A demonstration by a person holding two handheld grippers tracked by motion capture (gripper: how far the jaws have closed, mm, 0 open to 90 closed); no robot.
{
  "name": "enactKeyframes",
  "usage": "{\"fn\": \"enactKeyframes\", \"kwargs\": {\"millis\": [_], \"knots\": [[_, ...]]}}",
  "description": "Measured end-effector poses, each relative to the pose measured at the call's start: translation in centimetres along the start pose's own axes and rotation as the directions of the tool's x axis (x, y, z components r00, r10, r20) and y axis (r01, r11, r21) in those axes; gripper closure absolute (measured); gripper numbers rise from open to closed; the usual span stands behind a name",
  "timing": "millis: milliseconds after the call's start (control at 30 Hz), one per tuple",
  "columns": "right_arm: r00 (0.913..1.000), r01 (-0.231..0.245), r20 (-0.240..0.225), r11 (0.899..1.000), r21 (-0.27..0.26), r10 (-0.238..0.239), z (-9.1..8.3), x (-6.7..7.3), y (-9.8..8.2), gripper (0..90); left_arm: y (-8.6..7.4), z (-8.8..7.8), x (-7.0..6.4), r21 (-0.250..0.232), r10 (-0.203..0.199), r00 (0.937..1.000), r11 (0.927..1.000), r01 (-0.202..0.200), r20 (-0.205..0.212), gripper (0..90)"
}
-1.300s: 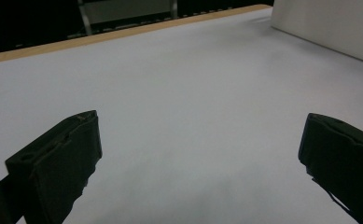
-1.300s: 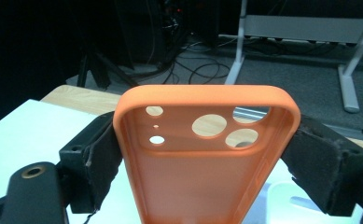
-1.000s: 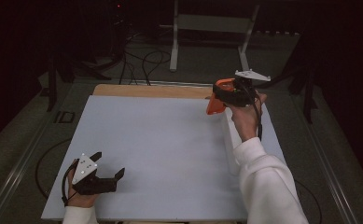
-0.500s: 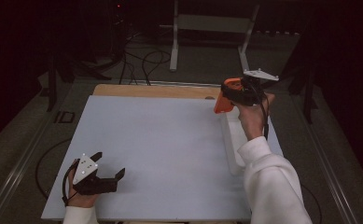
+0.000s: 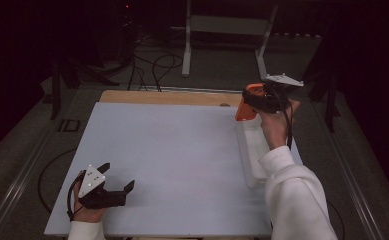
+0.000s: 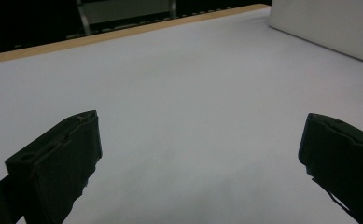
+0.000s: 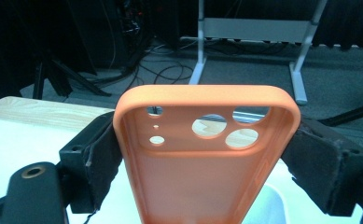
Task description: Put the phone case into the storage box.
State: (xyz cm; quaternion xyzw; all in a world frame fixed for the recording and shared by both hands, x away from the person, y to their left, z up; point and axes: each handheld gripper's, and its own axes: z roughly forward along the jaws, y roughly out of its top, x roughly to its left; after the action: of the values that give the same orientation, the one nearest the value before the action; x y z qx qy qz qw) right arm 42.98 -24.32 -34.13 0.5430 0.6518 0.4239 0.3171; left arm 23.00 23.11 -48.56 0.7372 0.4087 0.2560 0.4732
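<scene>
Orange phone case: a soft orange silicone phone case (image 7: 202, 154) with round camera cut-outs near its top edge is the thing in hand; it is lifted clear of the table, up at the far right corner, over the far end of the tray.
Left claw: nearest the person, the left claw (image 5: 116, 181) sits low at the near left corner of the table, jaws wide apart with nothing between them; in the left gripper view bare white surface lies between them.
Table: a pale blue-white sheet covers the table (image 5: 172, 150), with a strip of light wood left bare along its far edge.
Tray: a long clear plastic tray (image 5: 252, 150) lies along the right side of the table, partly behind the person's white sleeve; what it holds, if anything, I cannot tell.
Right claw: farther off, the right claw (image 5: 247, 100) is clamped on the orange phone case, one jaw pressing on each long side, open side of the case facing the camera in the right gripper view.
Done so far: judging by the grip, the pick-up is complete and the case is being carried.
Left to do: the case has yet to be set down; no phone or other partner for it is in sight, so where it belongs cannot be told. The left claw has no part yet.
</scene>
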Motion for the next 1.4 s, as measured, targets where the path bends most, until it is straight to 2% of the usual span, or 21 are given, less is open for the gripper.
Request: {"fn": "enactKeyframes", "kwargs": {"millis": [400, 867, 1200, 1400], "knots": [[0.9994, -0.005, 0.033, 1.0, 0.004, 0.005, -0.2, -1.2, 0.1, 16.3, 0.0, 0.1, -0.2, 0.002, 0.003, 1.0, 1.0, -0.003, 0.004, 0.0], [0.9974, 0.012, 0.071, 1.0, 0.007, -0.013, -0.4, -2.1, 0.2, 16.3, 0.0, 0.2, -0.3, 0.005, 0.005, 1.0, 1.0, -0.005, 0.008, 0.0], [0.9963, 0.022, 0.083, 1.0, 0.015, -0.023, -0.4, -2.3, 0.1, 16.2, 0.0, 0.1, -0.3, 0.001, 0.005, 0.9999, 1.0, -0.005, 0.008, 0.0], [0.9957, 0.034, 0.086, 0.999, 0.022, -0.036, 0.0, -1.9, -0.1, 16.3, 0.0, 0.1, -0.3, 0.001, 0.006, 0.9999, 1.0, -0.006, 0.008, 0.0]]}}
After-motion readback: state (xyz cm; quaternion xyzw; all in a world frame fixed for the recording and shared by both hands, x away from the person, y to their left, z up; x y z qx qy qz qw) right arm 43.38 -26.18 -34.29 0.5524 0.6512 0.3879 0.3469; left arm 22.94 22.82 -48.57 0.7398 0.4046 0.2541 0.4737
